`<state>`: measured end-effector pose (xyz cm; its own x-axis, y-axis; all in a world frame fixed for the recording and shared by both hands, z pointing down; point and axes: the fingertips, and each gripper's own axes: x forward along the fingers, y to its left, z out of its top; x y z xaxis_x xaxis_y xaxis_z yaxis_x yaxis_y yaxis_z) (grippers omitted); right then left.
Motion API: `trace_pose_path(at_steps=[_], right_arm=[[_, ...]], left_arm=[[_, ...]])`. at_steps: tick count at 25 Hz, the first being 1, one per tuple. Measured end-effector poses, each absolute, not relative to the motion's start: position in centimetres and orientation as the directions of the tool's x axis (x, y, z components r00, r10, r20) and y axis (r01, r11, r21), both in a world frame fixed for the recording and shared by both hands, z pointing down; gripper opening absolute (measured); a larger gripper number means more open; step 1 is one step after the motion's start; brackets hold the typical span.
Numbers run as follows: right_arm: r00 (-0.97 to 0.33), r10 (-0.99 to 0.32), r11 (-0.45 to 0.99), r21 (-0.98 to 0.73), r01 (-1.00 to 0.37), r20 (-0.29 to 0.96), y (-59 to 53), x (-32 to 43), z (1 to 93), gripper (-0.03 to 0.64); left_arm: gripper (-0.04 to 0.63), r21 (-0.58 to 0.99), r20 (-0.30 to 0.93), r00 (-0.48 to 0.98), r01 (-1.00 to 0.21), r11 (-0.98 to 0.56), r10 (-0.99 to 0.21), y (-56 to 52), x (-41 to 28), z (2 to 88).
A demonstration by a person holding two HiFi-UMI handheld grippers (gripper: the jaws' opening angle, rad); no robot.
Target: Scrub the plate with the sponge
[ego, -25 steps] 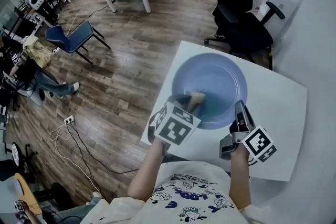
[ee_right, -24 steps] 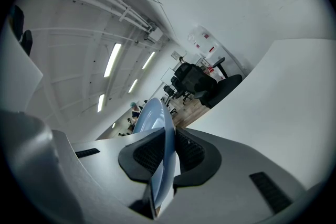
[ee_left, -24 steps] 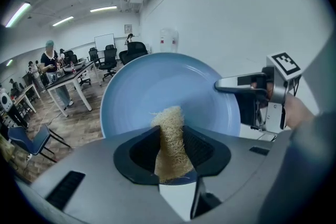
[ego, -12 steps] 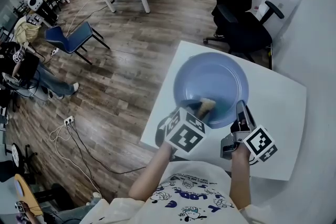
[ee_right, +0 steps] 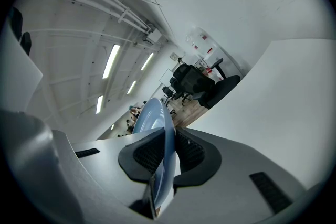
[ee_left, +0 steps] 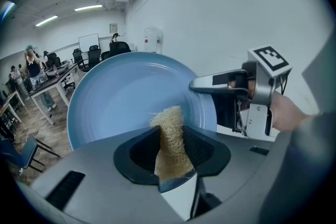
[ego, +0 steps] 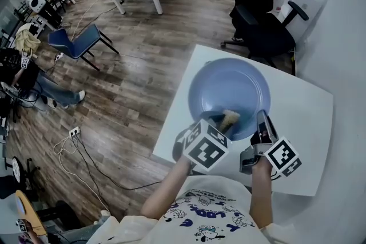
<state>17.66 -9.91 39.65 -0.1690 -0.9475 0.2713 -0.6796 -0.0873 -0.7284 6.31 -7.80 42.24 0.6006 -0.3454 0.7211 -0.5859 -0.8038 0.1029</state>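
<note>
on the white table (ego: 303, 117), toward its left side, the blue plate (ego: 229, 86) has its near rim pinched by the right gripper (ee_right: 167, 153), jaws narrow & clamped on the thin edge. the left gripper (ee_left: 171, 145) holds the sponge (ee_left: 169, 126) btwn its pads, jaws part-way apart around it. the sponge's free end touches the plate's inner face close to the near rim.

judged step: scrubbing under way, prob mid-stroke. next move likely calls for pressing the sponge flat & sweeping it across the well while the right grip steadies the rim. too hard a push could slide or tip the plate.

plate: smooth, glossy, round, shallow w/ a raised rim. sponge: tan, fibrous, loofah-like, rough, a flat strip squeezed at the waist.
</note>
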Motion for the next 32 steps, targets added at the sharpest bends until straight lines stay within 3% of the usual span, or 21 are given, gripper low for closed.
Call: trace_pose_path(at_steps=[20,32], right_arm=[[-0.201,-0.942,-0.064,-0.733,-0.678,0.269,-9.9,16.7,39.7,0.038],[-0.209,-0.943,-0.05,-0.73,-0.682,0.26,-10.3,16.5,39.3,0.037]], left_arm=[[0.141,0.16,0.675,0.677,-0.523,-0.837,-0.294,-6.9,9.2,40.9],[0.141,0.2,0.606,0.718,-0.555,-0.808,-0.343,-8.4,8.5,39.0]])
